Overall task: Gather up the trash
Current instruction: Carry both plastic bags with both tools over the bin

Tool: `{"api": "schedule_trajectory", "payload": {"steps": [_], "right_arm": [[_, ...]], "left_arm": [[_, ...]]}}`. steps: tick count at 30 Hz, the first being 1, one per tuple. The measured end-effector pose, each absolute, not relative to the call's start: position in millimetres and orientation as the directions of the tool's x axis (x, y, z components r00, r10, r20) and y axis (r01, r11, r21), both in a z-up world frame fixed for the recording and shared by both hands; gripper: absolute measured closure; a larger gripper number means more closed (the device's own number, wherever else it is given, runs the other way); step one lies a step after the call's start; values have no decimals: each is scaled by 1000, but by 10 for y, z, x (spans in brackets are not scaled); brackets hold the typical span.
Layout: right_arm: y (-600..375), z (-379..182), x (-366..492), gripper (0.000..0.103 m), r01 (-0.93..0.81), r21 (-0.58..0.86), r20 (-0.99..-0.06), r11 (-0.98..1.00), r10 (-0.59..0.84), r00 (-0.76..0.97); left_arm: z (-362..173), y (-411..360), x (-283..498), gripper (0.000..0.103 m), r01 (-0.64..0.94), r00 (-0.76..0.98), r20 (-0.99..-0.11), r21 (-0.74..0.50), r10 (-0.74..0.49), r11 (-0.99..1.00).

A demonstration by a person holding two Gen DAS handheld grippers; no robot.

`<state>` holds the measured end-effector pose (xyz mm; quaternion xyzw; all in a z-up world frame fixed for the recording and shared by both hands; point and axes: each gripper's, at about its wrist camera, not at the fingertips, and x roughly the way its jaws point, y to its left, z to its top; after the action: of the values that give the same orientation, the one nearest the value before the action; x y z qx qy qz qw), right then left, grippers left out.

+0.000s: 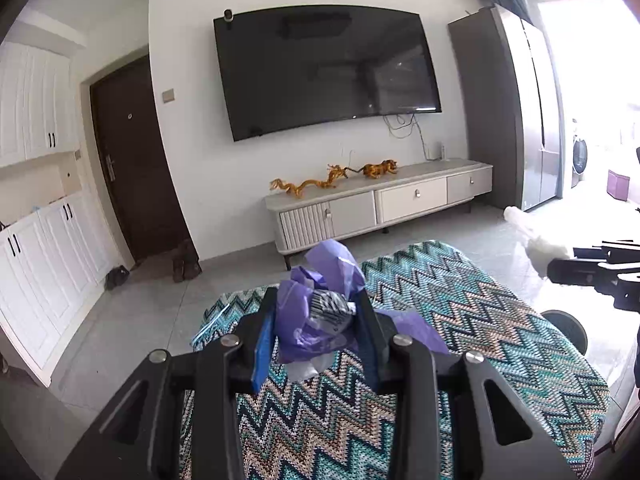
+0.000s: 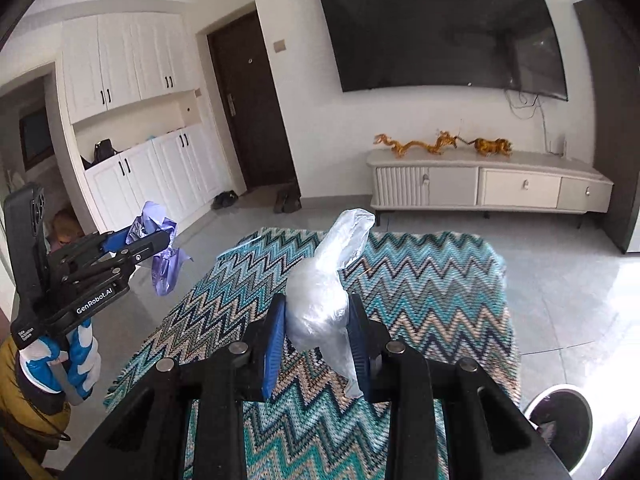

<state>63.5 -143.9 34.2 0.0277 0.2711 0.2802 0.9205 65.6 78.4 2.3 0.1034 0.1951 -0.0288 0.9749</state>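
My left gripper (image 1: pixel 318 316) is shut on a crumpled purple plastic bag (image 1: pixel 304 320) with a black-and-white wrapper inside, held above the zigzag rug (image 1: pixel 480 320). It also shows in the right wrist view (image 2: pixel 148 242), where the purple bag (image 2: pixel 164 268) hangs down from it. My right gripper (image 2: pixel 316 320) is shut on a clear plastic bag (image 2: pixel 320 304), bunched and pointing up, above the rug (image 2: pixel 420 292). In the left wrist view the right gripper's body and the clear bag (image 1: pixel 532 244) show at the right edge.
A round bin (image 2: pixel 560 428) with a white rim stands on the floor at the lower right, also seen in the left wrist view (image 1: pixel 566 326). A TV cabinet (image 2: pixel 488 184) stands against the far wall. Shoes (image 2: pixel 286 198) lie by the dark door. White cupboards (image 2: pixel 132 128) line the left.
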Motion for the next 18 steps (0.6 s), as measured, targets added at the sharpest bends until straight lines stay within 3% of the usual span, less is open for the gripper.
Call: {"api": "schedule_trajectory", "payload": {"steps": [10,18], "right_arm": [[-2152,411,277,75,-408,195,-439,892,451,777],[-2767,227,188,75,-290,210,-446,934,355,822]], "left_arm": [[158,163,424,69,170,933,-355,281,-63,945],[95,-590,517,69,277,914,-382,348,-134,895]]}}
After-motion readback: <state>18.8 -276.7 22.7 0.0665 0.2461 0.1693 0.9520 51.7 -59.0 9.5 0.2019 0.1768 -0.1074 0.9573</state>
